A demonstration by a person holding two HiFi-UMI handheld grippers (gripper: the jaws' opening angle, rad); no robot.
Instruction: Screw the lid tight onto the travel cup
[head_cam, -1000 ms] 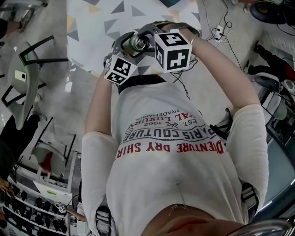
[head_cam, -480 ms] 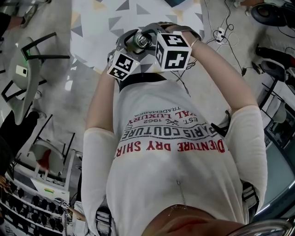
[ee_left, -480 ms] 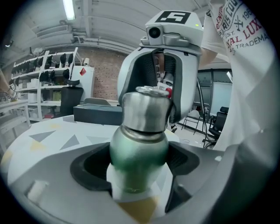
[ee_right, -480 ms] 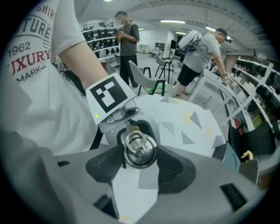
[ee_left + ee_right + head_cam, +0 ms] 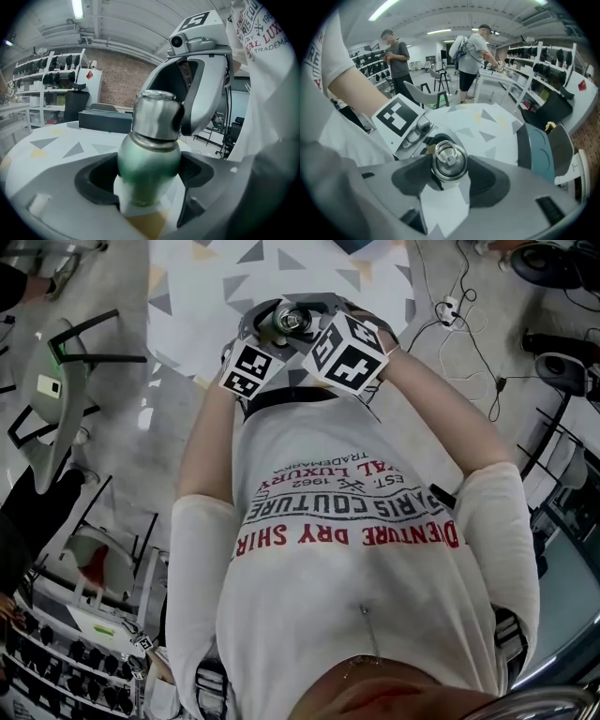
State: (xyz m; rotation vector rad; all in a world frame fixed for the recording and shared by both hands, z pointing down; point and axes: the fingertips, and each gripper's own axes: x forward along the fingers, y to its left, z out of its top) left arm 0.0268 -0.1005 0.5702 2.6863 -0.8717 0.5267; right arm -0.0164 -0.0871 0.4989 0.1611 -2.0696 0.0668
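Cup [image 5: 147,161], green with a steel lid [image 5: 449,161] sitting on its top, was held up in front of the person's chest, over the triangle-patterned table [image 5: 206,287]. The left gripper [image 5: 149,176] had its jaws clamped on the green body. The right gripper [image 5: 450,176] came in from the other side, its jaws pinching the lid.
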